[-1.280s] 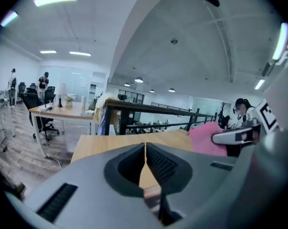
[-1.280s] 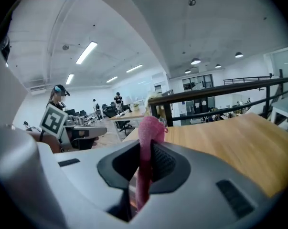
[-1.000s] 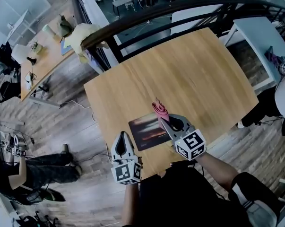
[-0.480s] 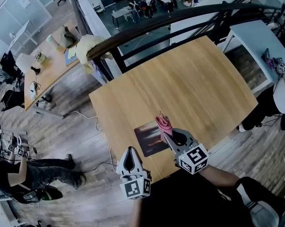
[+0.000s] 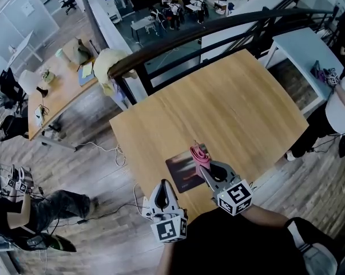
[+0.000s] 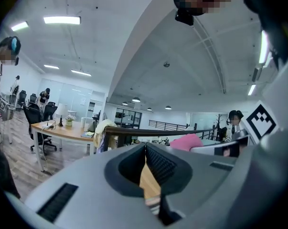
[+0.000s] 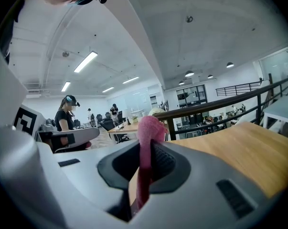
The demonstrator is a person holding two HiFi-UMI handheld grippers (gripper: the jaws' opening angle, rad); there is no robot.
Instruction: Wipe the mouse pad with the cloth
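Observation:
A dark mouse pad [image 5: 182,171] lies near the front edge of the wooden table [image 5: 218,107]. My right gripper [image 5: 203,164] hovers at the pad's right side, shut on a folded pink cloth [image 5: 199,152] that sticks out past the jaw tips. In the right gripper view the pink cloth [image 7: 147,142] is pinched upright between the jaws. My left gripper [image 5: 162,187] is held at the table's front edge, left of the pad, shut with nothing between its jaws. In the left gripper view the left gripper [image 6: 144,149] points level over the table, and the pink cloth [image 6: 186,141] shows to its right.
A black railing [image 5: 178,39] runs behind the table. A person [image 5: 341,110] stands at the far right by a white table [image 5: 304,42]. Another person [image 5: 29,216] sits on the floor at the left. A long desk [image 5: 52,79] stands at the back left.
Both grippers have drifted a little to the right and nearer the table's front edge in the head view. The right one keeps its hold on the pink cloth.

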